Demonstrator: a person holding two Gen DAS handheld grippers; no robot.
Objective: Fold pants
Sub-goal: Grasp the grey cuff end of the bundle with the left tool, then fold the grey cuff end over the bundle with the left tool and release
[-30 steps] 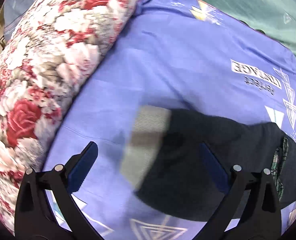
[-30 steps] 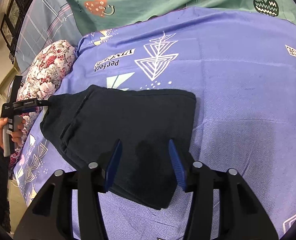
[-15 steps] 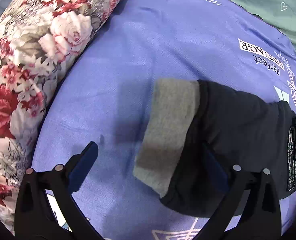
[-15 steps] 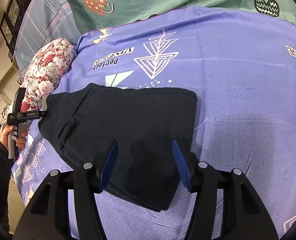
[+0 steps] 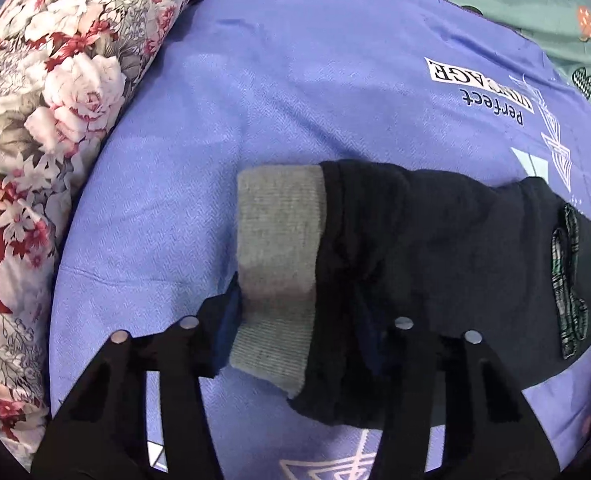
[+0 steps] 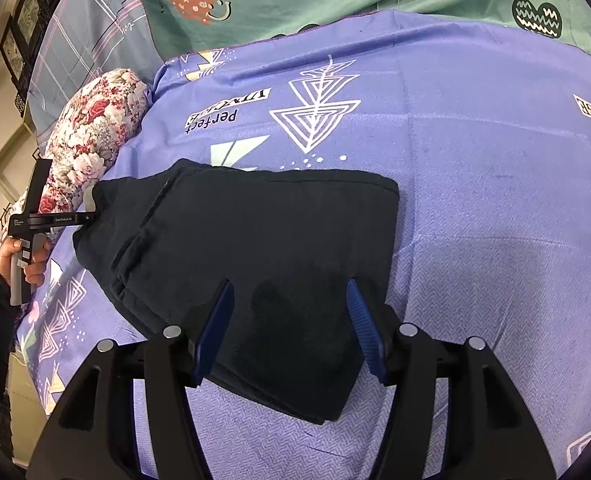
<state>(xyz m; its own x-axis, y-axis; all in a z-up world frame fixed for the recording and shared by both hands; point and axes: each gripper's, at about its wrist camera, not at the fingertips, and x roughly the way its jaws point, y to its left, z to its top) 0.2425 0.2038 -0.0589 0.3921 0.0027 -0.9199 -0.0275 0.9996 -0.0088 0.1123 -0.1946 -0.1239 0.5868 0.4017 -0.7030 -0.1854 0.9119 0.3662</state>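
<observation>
Floral pillow (image 5: 55, 128) lies left of the left tongs (image 5: 295, 320), now clamped on the pants (image 6: 255, 248) cuff (image 5: 279, 256), earlier spread wide; right tongs (image 6: 291, 324) hover agape, empty, over the pants.

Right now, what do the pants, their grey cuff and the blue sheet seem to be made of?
Pants: soft, matte dark knit, perhaps fleece; fuzzy surface, no sheen. Cuff: grey ribbed knit; fine parallel ridges show. Sheet: thin woven fabric, likely cotton or a blend; a herringbone-like weave and printed white patterns show.
</observation>
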